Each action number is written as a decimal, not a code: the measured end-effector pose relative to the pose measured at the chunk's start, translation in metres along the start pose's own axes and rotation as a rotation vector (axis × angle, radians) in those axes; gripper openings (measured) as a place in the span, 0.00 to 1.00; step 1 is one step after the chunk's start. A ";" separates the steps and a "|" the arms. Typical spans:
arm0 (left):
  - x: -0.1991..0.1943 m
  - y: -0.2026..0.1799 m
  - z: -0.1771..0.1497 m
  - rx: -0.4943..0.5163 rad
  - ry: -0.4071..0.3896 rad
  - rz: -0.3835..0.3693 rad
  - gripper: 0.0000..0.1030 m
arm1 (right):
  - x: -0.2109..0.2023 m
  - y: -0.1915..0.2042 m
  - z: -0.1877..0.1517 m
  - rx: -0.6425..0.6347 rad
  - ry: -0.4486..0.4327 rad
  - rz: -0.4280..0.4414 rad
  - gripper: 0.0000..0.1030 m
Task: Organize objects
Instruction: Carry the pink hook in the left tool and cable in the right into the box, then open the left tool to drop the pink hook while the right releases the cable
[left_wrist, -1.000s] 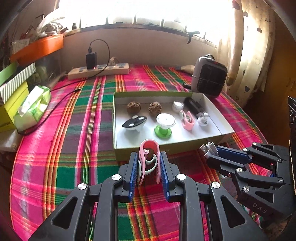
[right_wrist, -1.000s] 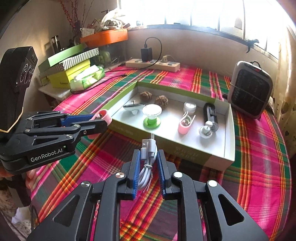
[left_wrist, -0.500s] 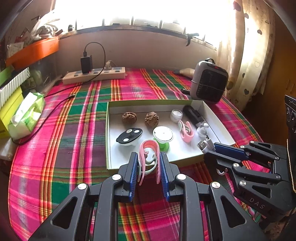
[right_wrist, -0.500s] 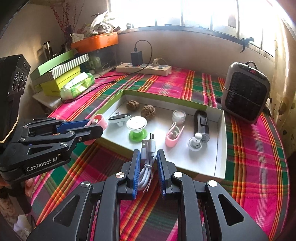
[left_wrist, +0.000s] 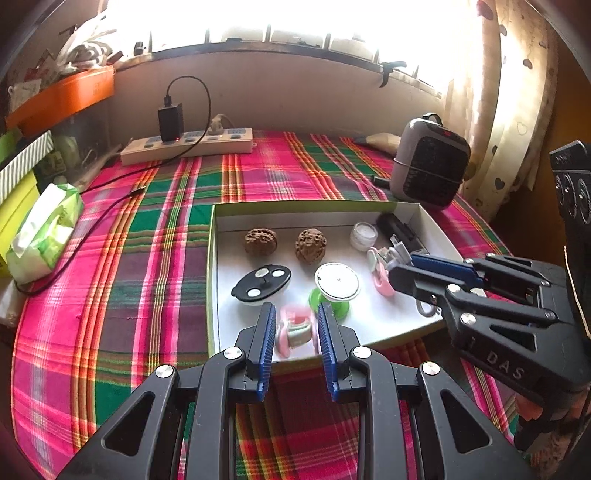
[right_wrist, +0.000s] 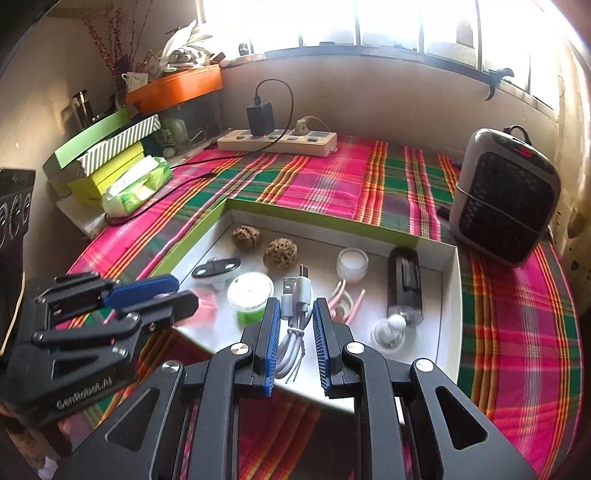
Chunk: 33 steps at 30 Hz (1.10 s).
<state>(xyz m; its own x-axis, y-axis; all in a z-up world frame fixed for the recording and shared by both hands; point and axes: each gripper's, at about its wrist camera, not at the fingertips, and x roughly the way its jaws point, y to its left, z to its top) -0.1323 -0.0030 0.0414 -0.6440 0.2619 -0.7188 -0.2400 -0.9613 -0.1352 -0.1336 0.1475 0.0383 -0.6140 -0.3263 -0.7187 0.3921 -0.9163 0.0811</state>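
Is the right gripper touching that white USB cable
Touching. In the right wrist view the right gripper has the white USB cable pinched between its blue pads, above the white box.

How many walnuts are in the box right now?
2. The left walnut lies by the box's far wall; the right walnut sits just beside it. Some near floor is covered, so another could hide.

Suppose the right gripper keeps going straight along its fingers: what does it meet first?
Probably the white floor of the box, just short of the pink clip; depth is uncertain. The right gripper is shut on the white USB cable.
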 end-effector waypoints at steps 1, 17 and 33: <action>0.001 0.001 0.001 -0.001 -0.001 -0.001 0.21 | 0.004 -0.001 0.003 -0.001 0.007 -0.002 0.19; 0.015 0.006 0.001 -0.009 0.026 -0.001 0.21 | 0.038 -0.007 0.020 -0.001 0.071 -0.002 0.19; 0.014 0.006 0.001 -0.014 0.029 0.001 0.22 | 0.053 -0.009 0.017 0.008 0.118 0.003 0.19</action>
<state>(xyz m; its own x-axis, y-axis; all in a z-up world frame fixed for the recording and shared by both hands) -0.1435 -0.0049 0.0310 -0.6226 0.2587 -0.7385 -0.2295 -0.9626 -0.1437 -0.1810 0.1342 0.0117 -0.5276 -0.3002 -0.7947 0.3881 -0.9173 0.0889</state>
